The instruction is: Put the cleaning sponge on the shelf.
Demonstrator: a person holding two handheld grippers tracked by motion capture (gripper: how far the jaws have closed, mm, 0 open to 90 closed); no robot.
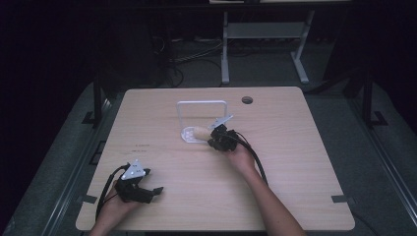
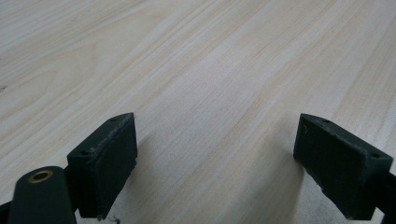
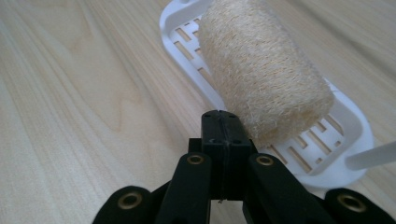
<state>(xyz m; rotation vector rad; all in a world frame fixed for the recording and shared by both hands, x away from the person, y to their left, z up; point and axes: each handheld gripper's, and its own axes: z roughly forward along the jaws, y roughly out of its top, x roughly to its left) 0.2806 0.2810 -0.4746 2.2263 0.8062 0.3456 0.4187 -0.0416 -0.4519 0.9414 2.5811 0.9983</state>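
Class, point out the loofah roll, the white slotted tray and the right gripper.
loofah roll [image 3: 261, 74], right gripper view, middle of its fibrous side.
white slotted tray [image 3: 180, 32], right gripper view, slotted floor near its rim.
right gripper [image 3: 223, 122], right gripper view, tips of its shut fingers.

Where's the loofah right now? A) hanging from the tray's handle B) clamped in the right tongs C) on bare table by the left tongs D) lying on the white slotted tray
D: the loofah lies on the tray; the right tongs are shut with nothing between them, beside its end.

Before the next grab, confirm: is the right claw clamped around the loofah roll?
No: in the right gripper view the right claw has its jaws pressed together empty, beside the loofah roll lying on the white slotted tray.
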